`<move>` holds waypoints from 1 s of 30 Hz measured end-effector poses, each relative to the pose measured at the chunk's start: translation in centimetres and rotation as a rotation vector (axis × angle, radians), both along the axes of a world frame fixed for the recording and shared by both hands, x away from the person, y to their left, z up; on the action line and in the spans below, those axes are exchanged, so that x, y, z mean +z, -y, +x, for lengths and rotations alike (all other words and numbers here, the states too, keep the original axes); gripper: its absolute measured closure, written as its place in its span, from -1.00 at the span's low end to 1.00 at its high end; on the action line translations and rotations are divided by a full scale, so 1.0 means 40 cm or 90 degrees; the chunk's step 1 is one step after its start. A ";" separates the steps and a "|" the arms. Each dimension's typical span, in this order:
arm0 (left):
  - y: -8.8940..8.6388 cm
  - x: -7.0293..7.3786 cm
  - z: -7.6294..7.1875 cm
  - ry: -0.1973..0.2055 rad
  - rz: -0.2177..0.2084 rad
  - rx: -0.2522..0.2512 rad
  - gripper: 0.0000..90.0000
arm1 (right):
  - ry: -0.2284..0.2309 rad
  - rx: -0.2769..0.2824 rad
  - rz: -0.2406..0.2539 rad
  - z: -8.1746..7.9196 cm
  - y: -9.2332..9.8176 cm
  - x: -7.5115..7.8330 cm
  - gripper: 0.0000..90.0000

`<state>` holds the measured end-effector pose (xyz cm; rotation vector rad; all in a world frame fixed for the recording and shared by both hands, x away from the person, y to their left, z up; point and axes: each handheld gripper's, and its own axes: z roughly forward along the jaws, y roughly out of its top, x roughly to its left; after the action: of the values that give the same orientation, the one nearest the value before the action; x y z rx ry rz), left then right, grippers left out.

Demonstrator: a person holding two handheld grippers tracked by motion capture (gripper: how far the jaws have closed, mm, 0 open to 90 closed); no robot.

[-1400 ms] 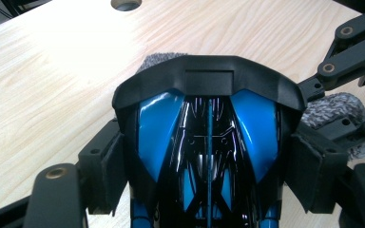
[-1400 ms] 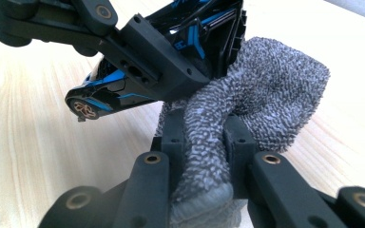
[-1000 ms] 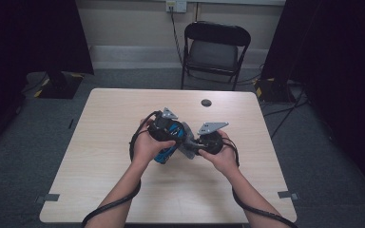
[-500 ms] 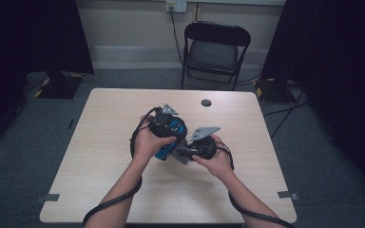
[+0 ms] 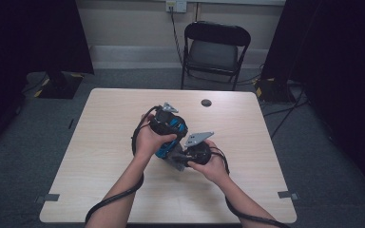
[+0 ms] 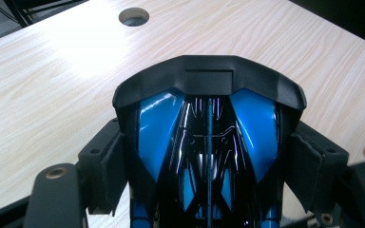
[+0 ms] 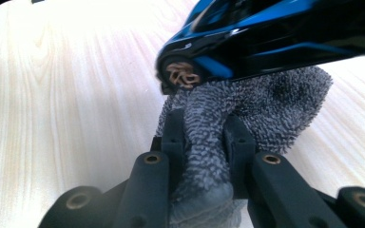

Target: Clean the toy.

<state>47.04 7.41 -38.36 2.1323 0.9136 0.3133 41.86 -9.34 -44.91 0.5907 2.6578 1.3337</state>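
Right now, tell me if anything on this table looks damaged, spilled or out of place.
Nothing stands out. The left gripper clamps the glossy blue-and-black object, and the right gripper pinches a grey cloth pressed against its underside. The table shows no spill; its round hole looks built in.

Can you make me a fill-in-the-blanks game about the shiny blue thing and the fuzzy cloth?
1. The left hand-held gripper is clamped on a glossy toy that is black and ____.
2. The right hand-held gripper pinches a fuzzy cloth whose colour is ____.
3. In the right gripper view, the cloth touches the toy from ____ it.
4. Behind the pale wooden table stands a black folding ____.

Missing words: blue; grey; below; chair
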 end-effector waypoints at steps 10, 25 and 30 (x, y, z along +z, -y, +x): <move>-0.006 0.007 0.013 -0.004 -0.005 0.008 -0.43 | 0.000 0.032 -0.012 -0.016 -0.023 -0.010 0.67; -0.053 0.014 0.038 0.004 -0.002 0.054 -0.43 | 0.004 0.069 -0.020 -0.034 -0.029 -0.009 0.67; -0.076 0.019 0.039 0.008 -0.002 0.067 -0.43 | 0.008 0.068 -0.029 -0.034 -0.010 -0.010 0.66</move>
<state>48.60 10.47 -37.60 2.0813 1.0203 0.3765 40.52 -8.95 -45.30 0.4393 2.7372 1.2934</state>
